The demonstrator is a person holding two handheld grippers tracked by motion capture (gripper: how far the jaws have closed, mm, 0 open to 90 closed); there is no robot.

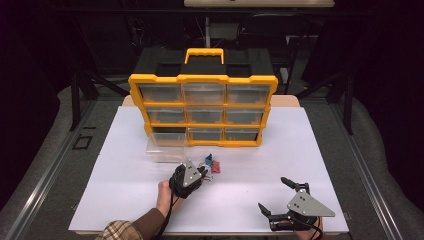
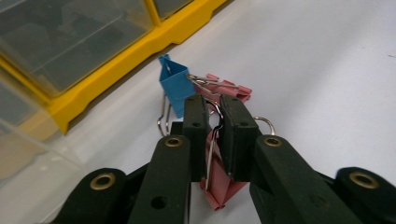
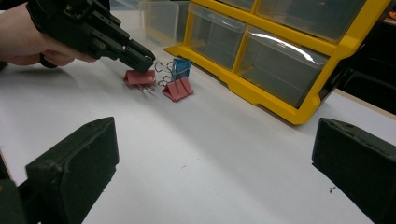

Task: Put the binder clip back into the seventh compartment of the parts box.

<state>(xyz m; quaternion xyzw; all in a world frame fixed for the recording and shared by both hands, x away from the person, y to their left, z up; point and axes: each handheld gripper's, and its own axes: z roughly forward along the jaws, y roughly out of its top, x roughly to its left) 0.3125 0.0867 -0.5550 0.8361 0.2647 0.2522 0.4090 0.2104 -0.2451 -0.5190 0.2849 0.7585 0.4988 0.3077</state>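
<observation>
A white tabletop point(image 1: 125, 190) carried a yellow organizer point(image 1: 202, 110) with 9 clear drawers, 1 drawer point(image 1: 165, 148) pulled out in front of it. Before that drawer lay 3 binder clips. The left tool point(image 2: 212, 123) was clenched on the wire handle of a pink clip point(image 2: 219, 189), beside a blue clip point(image 2: 173, 86). The right tool point(image 1: 272, 196) sat well apart, its jaws spread wide and holding nothing.
</observation>
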